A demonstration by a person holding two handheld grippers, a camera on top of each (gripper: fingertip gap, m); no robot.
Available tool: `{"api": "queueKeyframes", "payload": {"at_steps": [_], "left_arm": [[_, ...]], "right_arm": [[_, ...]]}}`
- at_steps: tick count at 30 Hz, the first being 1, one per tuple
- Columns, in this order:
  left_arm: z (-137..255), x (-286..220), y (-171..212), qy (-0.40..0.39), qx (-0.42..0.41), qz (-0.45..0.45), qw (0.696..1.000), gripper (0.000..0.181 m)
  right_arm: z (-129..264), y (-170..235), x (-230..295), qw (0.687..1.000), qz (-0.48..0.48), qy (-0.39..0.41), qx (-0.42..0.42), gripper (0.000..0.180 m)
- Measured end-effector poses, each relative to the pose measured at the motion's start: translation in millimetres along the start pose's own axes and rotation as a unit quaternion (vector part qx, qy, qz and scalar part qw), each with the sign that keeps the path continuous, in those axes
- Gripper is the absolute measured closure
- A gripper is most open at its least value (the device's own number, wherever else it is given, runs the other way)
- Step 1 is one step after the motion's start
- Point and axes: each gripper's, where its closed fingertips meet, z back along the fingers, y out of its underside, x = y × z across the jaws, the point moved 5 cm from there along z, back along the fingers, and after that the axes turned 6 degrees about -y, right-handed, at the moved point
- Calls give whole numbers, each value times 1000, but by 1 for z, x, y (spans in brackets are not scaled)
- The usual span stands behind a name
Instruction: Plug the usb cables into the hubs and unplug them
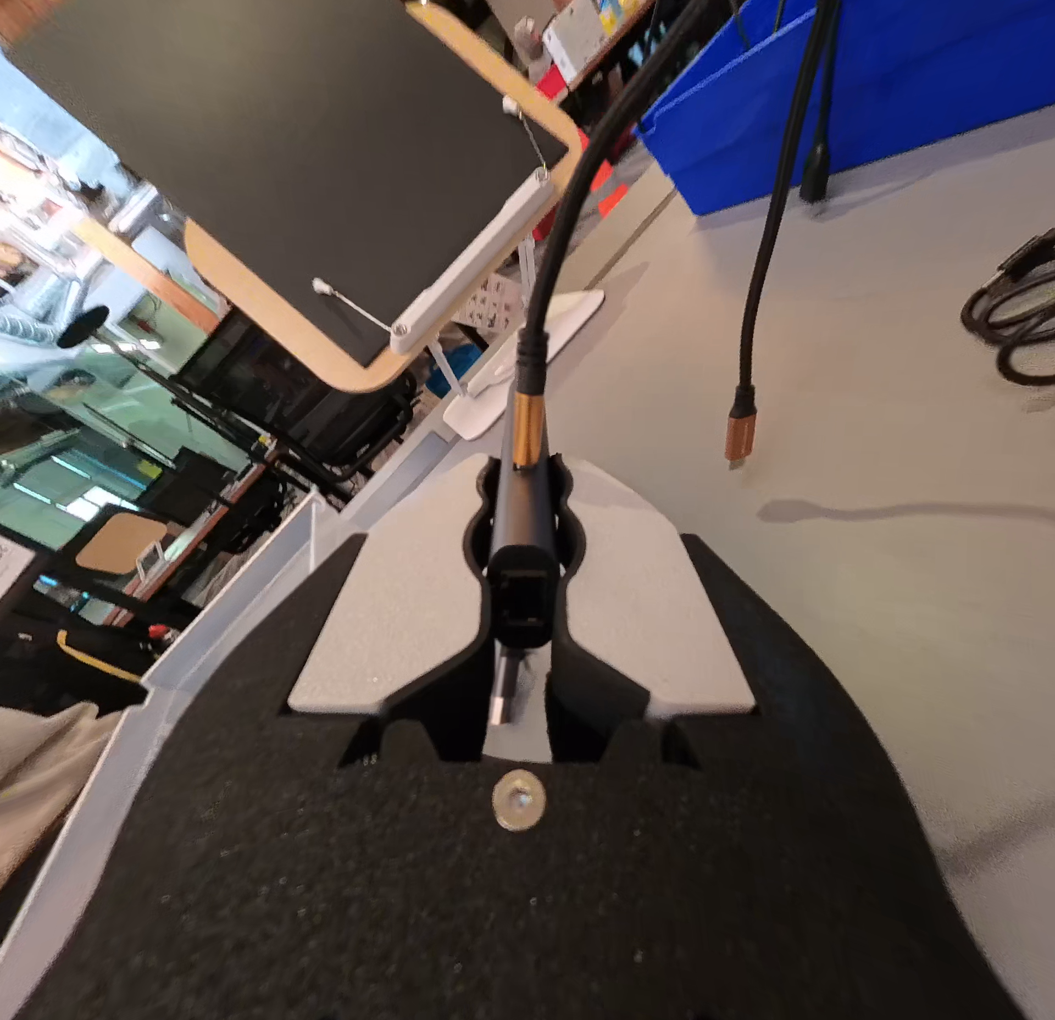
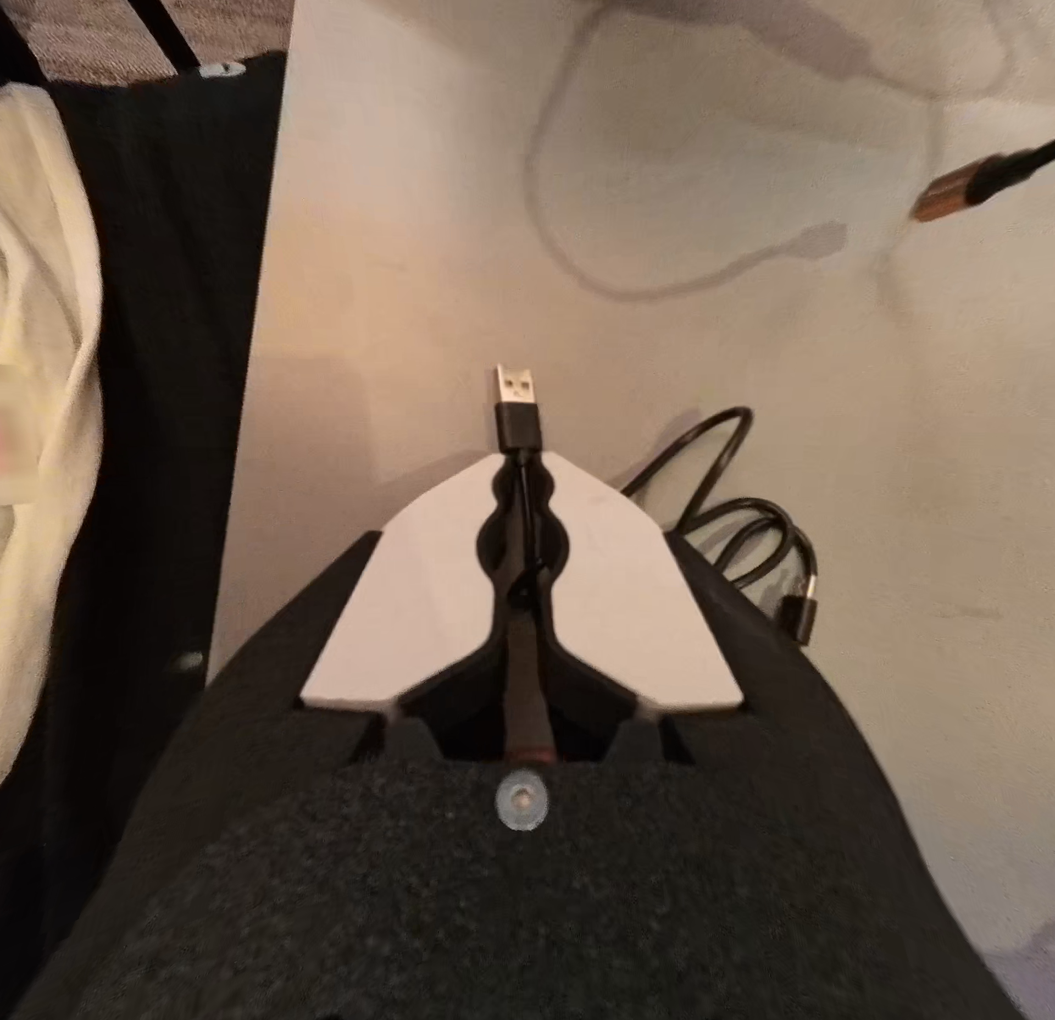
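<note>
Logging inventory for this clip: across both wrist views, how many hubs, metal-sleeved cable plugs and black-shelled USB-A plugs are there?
Slim dark grey hub, clamped in the left gripper: 1
Gold or copper metal-sleeved plugs, one seated in the hub, one dangling: 2
Black-shelled USB-A plug, at the right gripper tips: 1
Total: 4

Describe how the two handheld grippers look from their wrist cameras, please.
Both look alike. The left gripper and right gripper each have a wide black, grainy-textured body with a round silver screw at its centre, and two pale grey wedge-shaped fingers lined with black wavy-edged pads.
</note>
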Motion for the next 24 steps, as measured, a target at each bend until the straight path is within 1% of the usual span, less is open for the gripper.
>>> {"api": "queueKeyframes", "payload": {"at_steps": [3, 5, 8, 10, 13, 14, 15, 17, 19, 20, 22, 23, 24], "left_arm": [[3, -3, -8, 5, -32, -8, 999, 164], [6, -7, -12, 7, -44, -24, 999, 164], [9, -13, -14, 8, -49, -62, 997, 163], [10, -16, -14, 5, -52, -95, 994, 163], [11, -25, -13, 15, -49, -146, 988, 164], [11, -29, -13, 22, -50, -157, 986, 163], [11, -34, -14, 31, -51, -168, 984, 164], [10, -43, -19, 38, -48, -201, 978, 164], [10, -53, -25, 47, -39, -221, 973, 164], [10, -57, -27, 48, -34, -228, 972, 163], [10, -64, -30, 48, -25, -244, 968, 164], [11, -67, -32, 49, -27, -252, 966, 163], [12, -69, -33, 51, -30, -260, 964, 164]], "right_arm": [[-2, 1, -4, 1000, -10, -1, -6, 174], [3, 2, -4, 999, -38, -27, -5, 174], [31, -3, -5, 998, -49, -30, -12, 174], [63, -5, -10, 998, -59, 8, 10, 175], [111, -6, -20, 988, -69, 101, 93, 175], [126, -12, -27, 982, -67, 144, 105, 175], [136, -23, -32, 978, -66, 174, 95, 175], [132, -50, -32, 982, -59, 170, 52, 175], [107, -71, -33, 982, -72, 172, 38, 175], [88, -75, -31, 984, -70, 158, 50, 175], [61, -74, -34, 979, -74, 171, 87, 175], [55, -74, -39, 975, -88, 185, 85, 175], [51, -73, -43, 972, -123, 187, 69, 175]]}}
